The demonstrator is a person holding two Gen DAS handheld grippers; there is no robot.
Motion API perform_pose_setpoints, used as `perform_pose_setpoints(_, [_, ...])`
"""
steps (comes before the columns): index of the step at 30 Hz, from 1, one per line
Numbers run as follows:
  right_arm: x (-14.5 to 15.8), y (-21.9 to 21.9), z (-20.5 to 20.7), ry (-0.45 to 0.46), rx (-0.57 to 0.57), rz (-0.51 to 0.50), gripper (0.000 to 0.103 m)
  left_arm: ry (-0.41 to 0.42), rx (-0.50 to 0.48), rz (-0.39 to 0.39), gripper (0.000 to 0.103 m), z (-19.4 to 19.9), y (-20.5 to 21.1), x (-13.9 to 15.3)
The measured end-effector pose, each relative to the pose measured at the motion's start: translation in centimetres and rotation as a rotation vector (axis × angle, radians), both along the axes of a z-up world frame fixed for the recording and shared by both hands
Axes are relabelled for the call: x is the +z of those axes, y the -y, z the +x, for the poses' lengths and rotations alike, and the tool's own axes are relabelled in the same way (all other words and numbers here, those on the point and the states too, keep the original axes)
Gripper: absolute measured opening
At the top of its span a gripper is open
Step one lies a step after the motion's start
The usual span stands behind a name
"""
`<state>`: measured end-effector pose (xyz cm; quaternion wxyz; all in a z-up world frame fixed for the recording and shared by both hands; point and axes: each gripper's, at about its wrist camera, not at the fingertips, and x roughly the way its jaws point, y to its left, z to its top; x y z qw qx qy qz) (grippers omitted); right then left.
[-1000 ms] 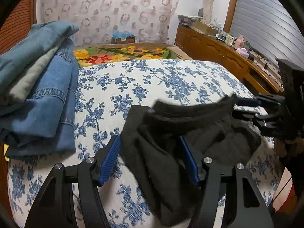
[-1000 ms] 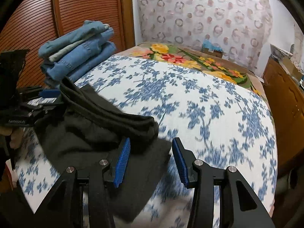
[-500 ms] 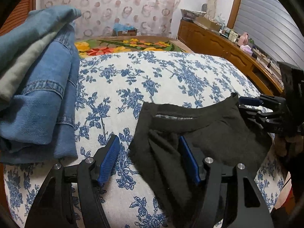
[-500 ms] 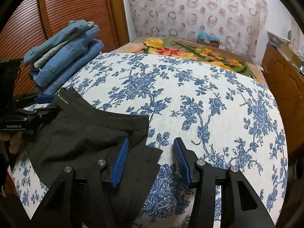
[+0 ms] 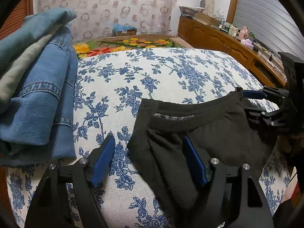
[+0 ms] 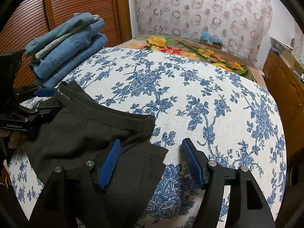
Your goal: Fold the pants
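As I let go of the dark pants, which lie at the near edge of the bed with the waistband turned toward its middle, both tools are parting. The left gripper has its jaws opening: one blue pad stands over the bare flowered cover, the other over the left end of the cloth, and neither pinches it. The right gripper is likewise opening, its left pad resting over the fabric's right corner, its right pad over the cover, nothing clamped between. To do this release well, I judge the pads should clear the cloth fully before either hand lifts, so that no fold is dragged up; the rumpled pleat below the waistband on the left side then wants flattening before the next fold is taken. The stack of folded jeans at the far left corner sits well apart and should not interfere. Compared with the view a second ago, the waistband, then held raised and bunched above the cover, now lies down flat and stretched along the bed's near edge; both pairs of jaws stand wider, the right markedly so; and the pants' right corner has slid out from between the right pads.
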<state>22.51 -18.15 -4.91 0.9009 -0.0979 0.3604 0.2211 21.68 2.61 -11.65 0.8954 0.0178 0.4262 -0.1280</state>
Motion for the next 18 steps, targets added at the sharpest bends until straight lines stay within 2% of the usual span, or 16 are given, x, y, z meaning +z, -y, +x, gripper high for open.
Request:
perform_pose_setpoints(3, [-0.1,0.3,0.3,-0.009,-0.033,-0.004,0.083,0.001,0.012,-0.008,0.075,-0.1,-0.2,0.1])
perform_pose_setpoints(14, [0.4,0.8,0.0,-0.023,-0.057,-0.003,0.083,0.026,-0.006,-0.024,0.075,-4.3,-0.4,1.7])
perform_pose_setpoints(18, [1.8,2.3,-2.3,0.012,-0.082,0.032,0.08,0.024,-0.008,-0.042,0.075,-6.4,-0.6,1.8])
